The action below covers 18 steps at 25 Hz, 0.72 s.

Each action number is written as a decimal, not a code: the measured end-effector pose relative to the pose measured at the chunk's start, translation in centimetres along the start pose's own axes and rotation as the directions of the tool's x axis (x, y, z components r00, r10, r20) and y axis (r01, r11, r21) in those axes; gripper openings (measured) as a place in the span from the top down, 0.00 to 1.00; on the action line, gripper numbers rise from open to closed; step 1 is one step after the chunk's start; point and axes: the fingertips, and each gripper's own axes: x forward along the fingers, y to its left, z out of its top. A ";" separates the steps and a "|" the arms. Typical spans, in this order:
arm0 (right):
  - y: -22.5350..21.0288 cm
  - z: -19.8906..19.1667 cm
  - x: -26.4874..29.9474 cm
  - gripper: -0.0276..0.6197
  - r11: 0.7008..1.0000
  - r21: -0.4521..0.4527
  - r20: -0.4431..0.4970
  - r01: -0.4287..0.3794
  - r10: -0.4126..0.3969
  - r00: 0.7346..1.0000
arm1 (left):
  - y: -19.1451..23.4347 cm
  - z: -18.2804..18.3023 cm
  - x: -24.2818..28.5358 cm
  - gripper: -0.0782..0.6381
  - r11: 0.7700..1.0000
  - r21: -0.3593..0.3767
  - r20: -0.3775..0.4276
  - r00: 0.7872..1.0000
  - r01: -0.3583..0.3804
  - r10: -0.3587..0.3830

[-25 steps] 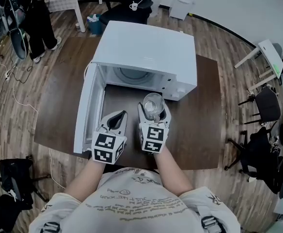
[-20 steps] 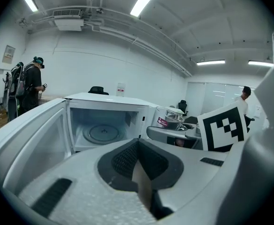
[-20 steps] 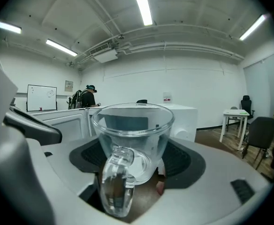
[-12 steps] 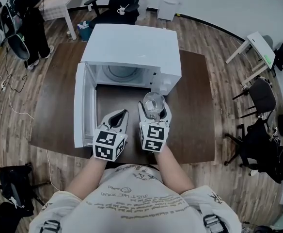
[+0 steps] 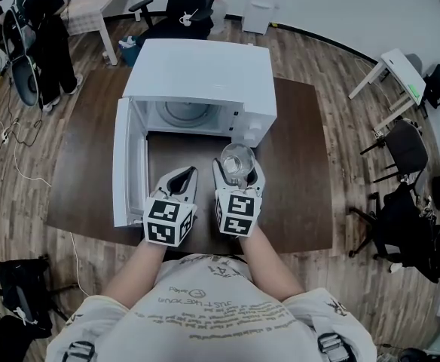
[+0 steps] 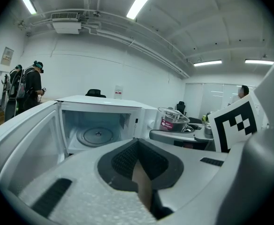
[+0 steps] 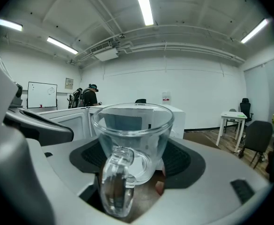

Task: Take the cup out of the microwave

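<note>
Clamps right gripper (image 5: 238, 175) on cup (image 5: 236, 161), upright, handle facing backward, outside microwave (image 5: 205, 74), above table (image 5: 299, 191) just before the open cavity. Holds left gripper (image 5: 184, 176) just beside, jaws nearly together, empty, near door (image 5: 127, 164).

My head camera looks steeply down on the open white box-shaped microwave (image 5: 201, 70). Cameras on my left gripper (image 6: 137, 144) and right gripper (image 7: 133, 158) look forward, low along their jaws, the right close behind the clear glass handled cup (image 7: 132, 125). All three views share the microwave.
</note>
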 end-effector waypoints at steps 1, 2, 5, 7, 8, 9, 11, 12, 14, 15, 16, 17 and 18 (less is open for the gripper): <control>0.0 0.0 0.0 0.38 1.000 0.001 -0.003 -0.002 0.002 1.000 | 0.0 0.0 0.0 0.87 1.000 0.001 0.000 1.000 -0.002 0.002; 0.0 -0.1 0.0 0.38 1.000 0.002 -0.005 -0.005 0.005 1.000 | 0.0 0.0 0.0 0.87 1.000 0.003 0.000 1.000 -0.003 0.003; 0.0 -0.1 0.0 0.38 1.000 0.004 -0.009 -0.010 0.010 1.000 | 0.1 -0.1 0.1 0.87 1.000 0.006 -0.002 1.000 -0.007 0.007; -0.1 -0.1 0.1 0.38 1.000 0.005 -0.006 -0.009 0.009 1.000 | 0.1 -0.1 0.2 0.87 1.000 0.008 -0.003 1.000 -0.007 0.007; -0.1 0.0 0.1 0.38 1.000 0.005 -0.005 -0.009 0.009 1.000 | 0.1 0.0 0.2 0.87 1.000 0.009 -0.002 1.000 -0.006 0.006; -0.2 0.1 0.0 0.38 1.000 0.004 -0.004 -0.008 0.008 1.000 | 0.1 0.1 0.1 0.87 1.000 0.011 0.000 1.000 -0.004 0.004; -0.2 0.1 0.0 0.38 1.000 0.004 -0.004 -0.008 0.008 1.000 | 0.0 0.2 0.1 0.87 1.000 0.013 0.004 1.000 -0.002 0.002; -0.2 0.0 0.0 0.38 1.000 0.004 -0.004 -0.007 0.007 1.000 | 0.0 0.2 0.1 0.87 1.000 0.013 0.005 1.000 -0.002 0.002; -0.2 0.0 0.1 0.38 1.000 0.004 -0.005 -0.007 0.007 1.000 | 0.0 0.3 0.1 0.87 1.000 0.013 0.004 1.000 -0.002 0.002; -0.2 0.0 0.1 0.38 1.000 0.003 -0.007 -0.006 0.006 1.000 | 0.0 0.3 0.1 0.87 1.000 0.013 0.004 1.000 -0.002 0.002; -0.2 0.0 0.1 0.38 1.000 0.004 -0.009 -0.006 0.006 1.000 | 0.1 0.2 0.1 0.87 1.000 0.014 0.003 1.000 -0.003 0.003; -0.2 -0.1 0.1 0.38 1.000 0.005 -0.010 -0.007 0.007 1.000 | 0.0 0.2 0.1 0.87 1.000 0.015 0.003 1.000 -0.004 0.004; -0.2 -0.1 0.1 0.38 1.000 0.006 -0.012 -0.007 0.007 1.000 | 0.0 0.2 0.1 0.87 1.000 0.015 0.003 1.000 -0.004 0.004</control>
